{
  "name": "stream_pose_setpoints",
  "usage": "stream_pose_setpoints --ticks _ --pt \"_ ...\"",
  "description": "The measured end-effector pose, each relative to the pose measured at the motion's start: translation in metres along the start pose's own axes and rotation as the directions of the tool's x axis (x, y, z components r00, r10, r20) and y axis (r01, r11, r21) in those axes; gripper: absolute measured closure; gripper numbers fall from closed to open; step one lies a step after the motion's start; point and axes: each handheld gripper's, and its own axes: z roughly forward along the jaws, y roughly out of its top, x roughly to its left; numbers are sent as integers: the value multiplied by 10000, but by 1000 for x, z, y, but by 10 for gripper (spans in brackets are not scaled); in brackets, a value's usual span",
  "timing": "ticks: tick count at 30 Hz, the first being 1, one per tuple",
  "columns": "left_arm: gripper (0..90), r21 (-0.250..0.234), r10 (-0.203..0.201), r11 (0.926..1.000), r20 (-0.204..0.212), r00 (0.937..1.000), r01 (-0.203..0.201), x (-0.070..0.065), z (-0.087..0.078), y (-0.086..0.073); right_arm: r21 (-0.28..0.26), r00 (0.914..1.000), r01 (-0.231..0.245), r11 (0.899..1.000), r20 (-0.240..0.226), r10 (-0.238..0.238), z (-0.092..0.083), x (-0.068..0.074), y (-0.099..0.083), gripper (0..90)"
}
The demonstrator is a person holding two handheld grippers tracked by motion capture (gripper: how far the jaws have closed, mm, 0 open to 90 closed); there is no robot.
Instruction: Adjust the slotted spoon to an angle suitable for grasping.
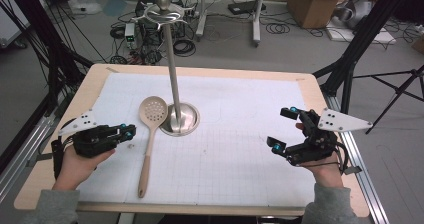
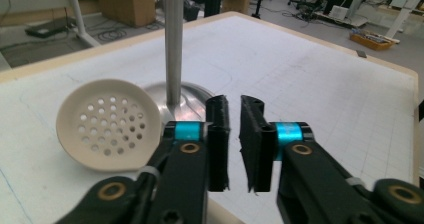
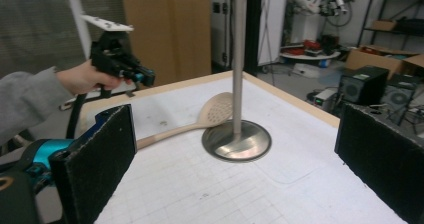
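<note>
A beige slotted spoon [image 1: 150, 134] lies flat on the white gridded mat [image 1: 240, 159]. Its round, perforated bowl rests against the domed base of a polished metal stand [image 1: 179, 118]; its long, slim handle points toward the person. The stand has a thin upright pole topped with hooks and a knob. The left gripper [image 1: 127, 131] hovers just beside the spoon's handle, its foam-faced jaws nearly pressed together with nothing between them. The right gripper [image 1: 282, 129] is well apart, jaws spread wide and empty.
</note>
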Motion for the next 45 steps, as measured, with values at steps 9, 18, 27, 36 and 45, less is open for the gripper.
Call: stream_pose_setpoints --ticks 9,18,27,36,45 --pt "885 635 -240 9978 622 9978 200 2 16 -20 99 10000 89 9999 26 -89 2 0 -1 18" --pt "896 1233 -87 9924 750 9971 -6 1 30 -33 169 9999 56 9998 93 -58 5 1 -2 19" --pt "896 2025 -10 9791 911 9958 -175 -5 46 -41 272 9999 81 9996 74 -83 9 1 -3 19" --pt "897 2450 559 9672 540 9970 -675 -2 67 -47 285 10000 27 9996 64 -29 10 2 -5 19" --pt "898 2211 808 9712 460 9957 -890 10 78 -49 326 10000 -19 9995 61 17 7 2 -10 19"
